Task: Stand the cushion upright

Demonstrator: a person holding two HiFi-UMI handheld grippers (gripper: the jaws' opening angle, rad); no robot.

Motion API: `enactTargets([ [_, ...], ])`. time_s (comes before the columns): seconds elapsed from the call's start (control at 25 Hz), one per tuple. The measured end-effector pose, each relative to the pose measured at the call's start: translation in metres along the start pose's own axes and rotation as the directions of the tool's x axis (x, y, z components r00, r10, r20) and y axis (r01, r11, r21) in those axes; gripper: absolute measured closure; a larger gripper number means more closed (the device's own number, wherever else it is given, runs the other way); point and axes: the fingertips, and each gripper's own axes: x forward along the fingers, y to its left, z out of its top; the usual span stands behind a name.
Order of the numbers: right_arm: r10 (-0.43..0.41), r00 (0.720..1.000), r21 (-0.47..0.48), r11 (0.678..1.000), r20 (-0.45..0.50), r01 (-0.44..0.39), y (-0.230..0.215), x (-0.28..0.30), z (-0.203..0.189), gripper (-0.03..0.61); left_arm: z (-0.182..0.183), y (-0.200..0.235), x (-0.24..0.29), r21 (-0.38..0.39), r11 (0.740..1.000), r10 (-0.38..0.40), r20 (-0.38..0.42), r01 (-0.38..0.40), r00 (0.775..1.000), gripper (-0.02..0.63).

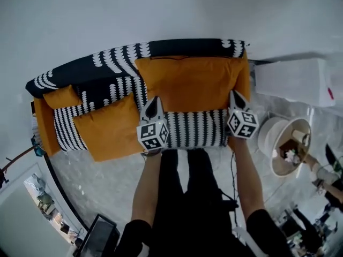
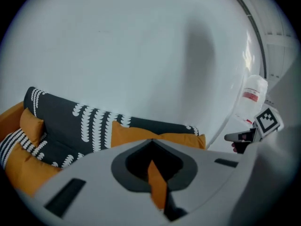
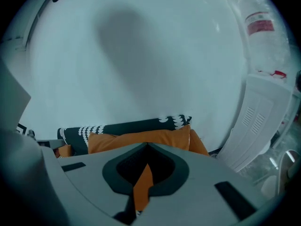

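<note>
A large orange cushion (image 1: 190,82) rests on the right half of a black-and-white patterned sofa (image 1: 107,71), its far edge against the backrest. My left gripper (image 1: 154,101) is shut on the cushion's near left corner. My right gripper (image 1: 236,96) is shut on its near right corner. In the left gripper view a strip of orange fabric (image 2: 157,182) is pinched between the closed jaws, with the cushion (image 2: 136,133) beyond them. The right gripper view shows the same: orange fabric (image 3: 142,187) caught in the jaws and the cushion (image 3: 141,139) ahead of them.
A second orange cushion (image 1: 110,130) lies flat on the sofa's left half, with a smaller one (image 1: 61,97) behind it. A white appliance (image 1: 292,79) stands to the sofa's right, and a round white basket (image 1: 284,143) sits on the floor near my right arm. A white wall rises behind the sofa.
</note>
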Motion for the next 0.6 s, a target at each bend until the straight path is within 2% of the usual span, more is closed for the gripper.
enactTargets([
  [0.2,0.054,0.998,-0.019,0.998,0.024,-0.053,0.036,-0.050,0.019,0.583,0.038,-0.033,-0.052,0.008,0.999,-0.037,0.053,0.037,0.998,0.617],
  [0.32,0.109,0.993,-0.052,0.993,0.054,-0.106,0.061,-0.083,0.035,0.583,0.058,-0.053,-0.090,-0.001,0.999,-0.033,0.094,0.033,0.995,0.617],
  [0.48,0.202,0.974,-0.130,0.974,0.107,-0.187,0.103,-0.122,0.055,0.583,0.072,-0.074,-0.143,0.033,0.999,-0.005,0.130,0.001,0.992,0.617],
  [0.6,0.271,0.954,-0.142,0.957,0.127,-0.253,0.133,-0.139,0.058,0.583,0.070,-0.074,-0.177,0.046,0.998,0.041,0.144,-0.048,0.989,0.617],
])
